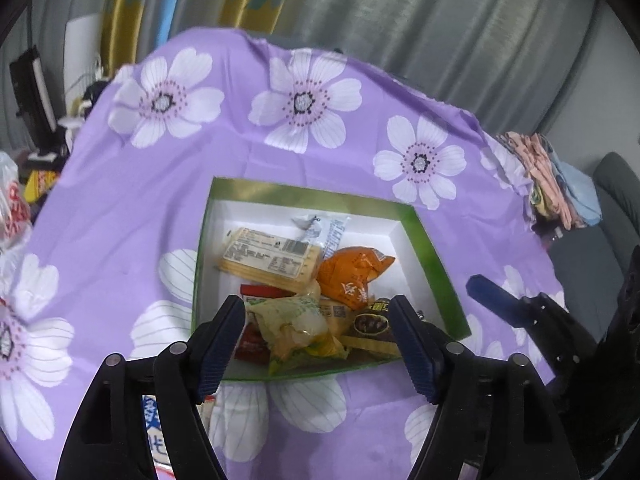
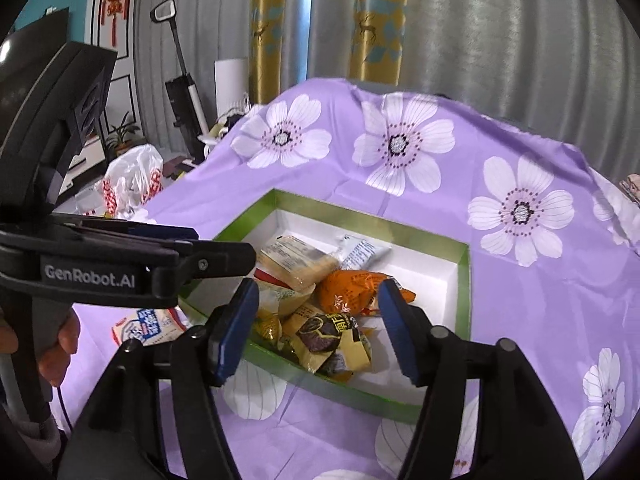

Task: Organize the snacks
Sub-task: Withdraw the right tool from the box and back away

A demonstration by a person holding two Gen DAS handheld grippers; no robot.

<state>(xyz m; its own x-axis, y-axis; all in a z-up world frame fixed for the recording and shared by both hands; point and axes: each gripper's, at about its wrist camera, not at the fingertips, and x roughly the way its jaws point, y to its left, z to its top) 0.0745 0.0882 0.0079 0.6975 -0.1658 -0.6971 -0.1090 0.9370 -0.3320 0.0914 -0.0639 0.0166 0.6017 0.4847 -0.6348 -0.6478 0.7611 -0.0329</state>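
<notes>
Parted fingers — green-rimmed box below

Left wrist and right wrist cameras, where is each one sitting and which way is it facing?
Left wrist: on the left gripper, angled down into the green box; right gripper at right edge.
Right wrist: on the right gripper, angled down at the box from its right; left gripper and a hand at left.
Shared: box, orange packet, purple floral cloth.
</notes>
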